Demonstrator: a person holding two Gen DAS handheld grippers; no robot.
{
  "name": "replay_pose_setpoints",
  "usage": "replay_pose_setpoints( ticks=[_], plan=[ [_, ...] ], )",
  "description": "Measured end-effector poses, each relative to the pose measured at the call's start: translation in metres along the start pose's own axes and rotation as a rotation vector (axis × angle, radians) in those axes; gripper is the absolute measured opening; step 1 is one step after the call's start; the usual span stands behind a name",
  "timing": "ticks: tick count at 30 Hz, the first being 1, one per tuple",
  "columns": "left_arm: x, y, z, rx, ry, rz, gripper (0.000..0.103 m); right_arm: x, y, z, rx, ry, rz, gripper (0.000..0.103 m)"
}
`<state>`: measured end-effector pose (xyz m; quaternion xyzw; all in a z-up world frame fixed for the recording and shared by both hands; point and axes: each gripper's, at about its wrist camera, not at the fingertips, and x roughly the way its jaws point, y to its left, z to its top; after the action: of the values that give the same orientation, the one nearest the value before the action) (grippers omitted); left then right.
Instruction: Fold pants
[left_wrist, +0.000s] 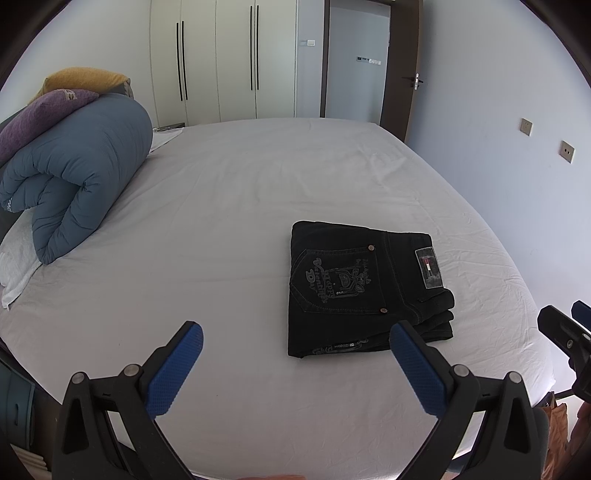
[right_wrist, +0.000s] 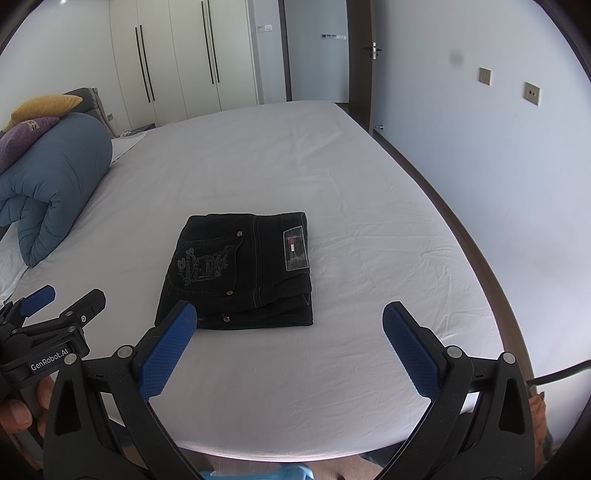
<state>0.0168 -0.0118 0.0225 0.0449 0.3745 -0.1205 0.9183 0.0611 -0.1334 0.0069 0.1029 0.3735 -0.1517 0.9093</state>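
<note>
The pants lie folded into a compact stack on the bed, pocket side up, so the folding looks done. Both tools, left and right, hang wide and empty above the near edge, clear of the cloth, probably to leave the stack undisturbed.

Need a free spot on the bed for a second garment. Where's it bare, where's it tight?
Bare sheet: the wide stretch between the folded pants and the rolled blue duvet; the far end toward the wardrobe; the near strip by the open left tool and open right tool. Tight: the left side, with duvet and pillows piled up.
</note>
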Motion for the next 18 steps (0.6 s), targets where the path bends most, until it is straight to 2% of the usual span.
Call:
replay_pose_setpoints(
  ticks=[18],
  plan=[
    [0.0005, 0.0004, -0.0023, -0.003, 0.003, 0.000, 0.103, 0.0016, 0.0010, -0.0021, -0.001, 0.002, 0.002, 0.103]
  ],
)
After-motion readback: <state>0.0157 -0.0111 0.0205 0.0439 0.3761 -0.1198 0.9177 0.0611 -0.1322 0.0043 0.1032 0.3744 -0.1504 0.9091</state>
